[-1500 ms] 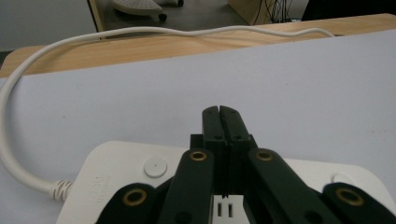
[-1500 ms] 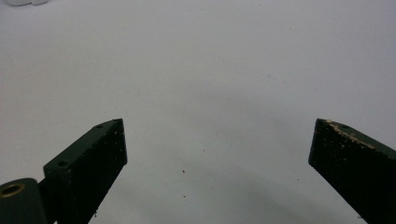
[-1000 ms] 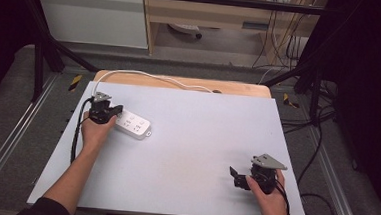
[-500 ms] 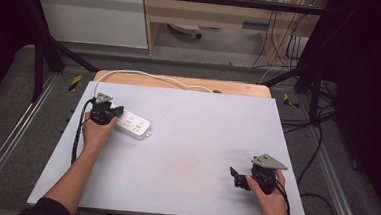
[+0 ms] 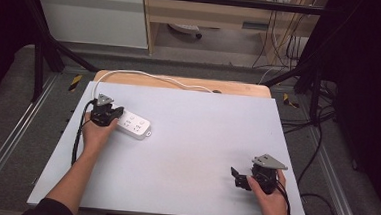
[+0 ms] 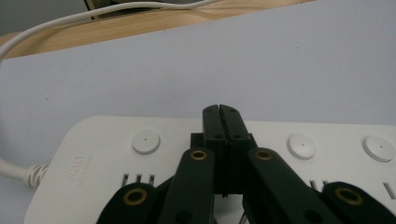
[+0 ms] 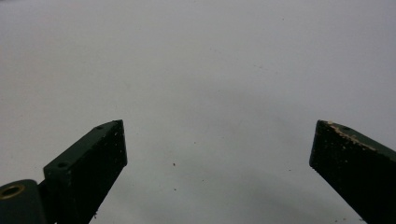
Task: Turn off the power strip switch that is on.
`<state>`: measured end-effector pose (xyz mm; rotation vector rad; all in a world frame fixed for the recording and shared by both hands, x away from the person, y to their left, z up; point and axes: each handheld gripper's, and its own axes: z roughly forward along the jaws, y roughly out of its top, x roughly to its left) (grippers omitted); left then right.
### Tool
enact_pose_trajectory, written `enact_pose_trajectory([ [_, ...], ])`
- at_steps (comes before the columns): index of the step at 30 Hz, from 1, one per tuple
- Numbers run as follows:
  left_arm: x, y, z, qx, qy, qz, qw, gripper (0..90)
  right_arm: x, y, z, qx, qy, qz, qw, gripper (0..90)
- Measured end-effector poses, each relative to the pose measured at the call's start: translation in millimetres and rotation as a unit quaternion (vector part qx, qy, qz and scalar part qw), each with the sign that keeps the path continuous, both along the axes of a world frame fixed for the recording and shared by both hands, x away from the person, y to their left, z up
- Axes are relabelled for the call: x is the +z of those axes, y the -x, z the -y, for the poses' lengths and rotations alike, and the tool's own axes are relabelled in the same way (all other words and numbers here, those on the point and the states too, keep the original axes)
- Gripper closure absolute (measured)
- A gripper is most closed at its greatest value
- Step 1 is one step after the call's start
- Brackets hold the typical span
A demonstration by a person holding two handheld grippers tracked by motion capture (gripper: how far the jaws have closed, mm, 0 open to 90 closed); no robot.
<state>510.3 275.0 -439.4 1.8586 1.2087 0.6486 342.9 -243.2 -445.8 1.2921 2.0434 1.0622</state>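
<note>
A white power strip (image 5: 133, 125) lies at the left of the grey table top (image 5: 191, 137), its white cable (image 5: 145, 75) running off along the far edge. My left gripper (image 5: 112, 114) sits over the strip's left end with its jaws pressed together and nothing between them. In the left gripper view the shut left gripper (image 6: 220, 111) hovers just above the power strip (image 6: 98, 154), between two of its round buttons (image 6: 146, 141). My right gripper (image 5: 238, 178) rests near the table's front right, held by a hand. The right gripper (image 7: 218, 140) stands wide open over bare grey surface.
A wooden board (image 5: 230, 87) edges the table's far side. Black frame bars (image 5: 41, 53) and floor cables (image 5: 321, 145) surround the table. A white cabinet (image 5: 91, 16) and a wooden shelf unit (image 5: 209, 13) stand behind.
</note>
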Motion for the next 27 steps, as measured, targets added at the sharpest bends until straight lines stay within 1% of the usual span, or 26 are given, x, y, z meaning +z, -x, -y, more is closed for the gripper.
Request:
enact_pose_trajectory([
  [3,0.0,0.4,0.4,0.002,-0.002,0.001,1.0000,90.0,-0.2,-0.1,0.2,0.000,0.001,0.000,1.0000,4.8],
  [4,0.2,0.6,0.9,0.005,0.002,-0.002,1.0000,90.0,-0.1,-0.2,0.6,0.000,0.002,0.000,1.0000,4.8],
  [6,0.4,1.0,1.3,0.005,0.002,-0.003,1.0000,90.0,-0.5,-0.4,0.6,-0.001,0.002,-0.001,1.0000,4.8],
  [8,0.4,1.3,2.2,0.004,-0.004,-0.001,1.0000,90.0,-0.7,-0.6,0.5,0.000,0.003,-0.003,1.0000,4.7],
  [10,0.5,1.3,2.2,0.006,-0.001,-0.003,1.0000,90.0,-1.1,-0.5,0.1,-0.001,0.003,-0.004,1.0000,4.8],
  [12,0.4,1.5,2.7,0.008,-0.002,-0.002,1.0000,90.0,-1.2,-0.3,0.0,-0.001,0.003,-0.005,1.0000,4.7],
  [18,-0.3,0.8,0.9,0.009,0.009,-0.007,0.9999,90.0,-1.8,-0.5,-0.2,0.000,0.006,-0.005,1.0000,4.7],
  [20,-0.2,1.0,3.2,0.010,-0.001,-0.005,0.9999,90.0,-1.8,-0.5,-0.3,0.001,0.006,-0.007,1.0000,4.7],
  [21,-0.2,1.0,3.2,0.010,-0.001,-0.005,0.9999,90.0,-1.9,-0.6,-0.4,0.001,0.007,-0.006,1.0000,4.7],
  [22,0.2,1.1,4.7,0.010,-0.009,-0.003,0.9999,90.0,-1.9,-0.5,-0.6,0.000,0.006,-0.007,1.0000,4.7],
  [23,0.2,1.2,5.6,0.011,-0.013,-0.002,0.9999,90.0,-1.8,-0.6,-0.5,0.000,0.006,-0.007,1.0000,4.7],
  [25,-0.7,1.4,4.4,0.013,-0.003,-0.001,0.9999,90.0,-1.7,-0.5,-0.2,0.001,0.007,-0.006,1.0000,4.7],
  [27,-1.1,1.6,4.6,0.015,-0.002,0.000,0.9999,90.0,-1.7,-0.5,-0.1,0.000,0.007,-0.006,1.0000,4.7],
])
